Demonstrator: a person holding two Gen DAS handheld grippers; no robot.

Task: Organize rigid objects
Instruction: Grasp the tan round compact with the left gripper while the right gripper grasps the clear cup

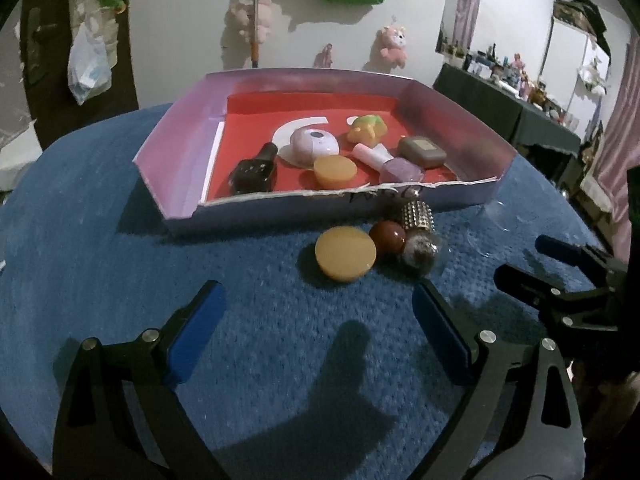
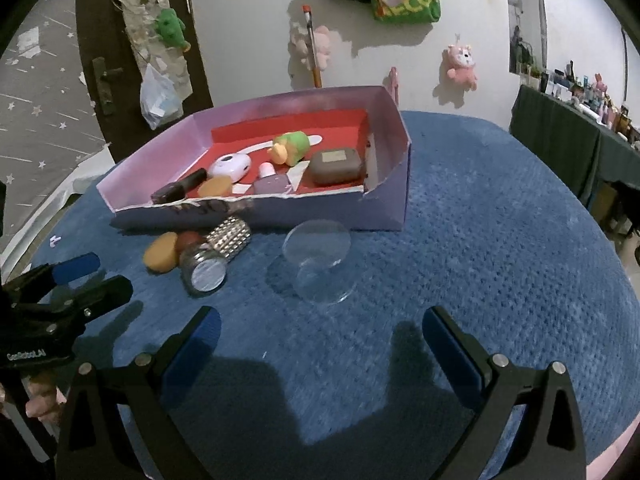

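Lying at twelve o'clock from the left gripper (image 1: 316, 320), whose jaws gape empty, the tan disc (image 1: 346, 254) sits nearer it than the right gripper (image 2: 320, 336), likewise open.

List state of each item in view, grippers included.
left gripper: open, empty
right gripper: open, empty
box: open-topped, near wall torn
orange disc: flat on the cloth, outside box
studded bottle: on its side, outside box
clear glass piece: on the cloth, outside box
black bottle: on its side, in box
brown case: shut, in box
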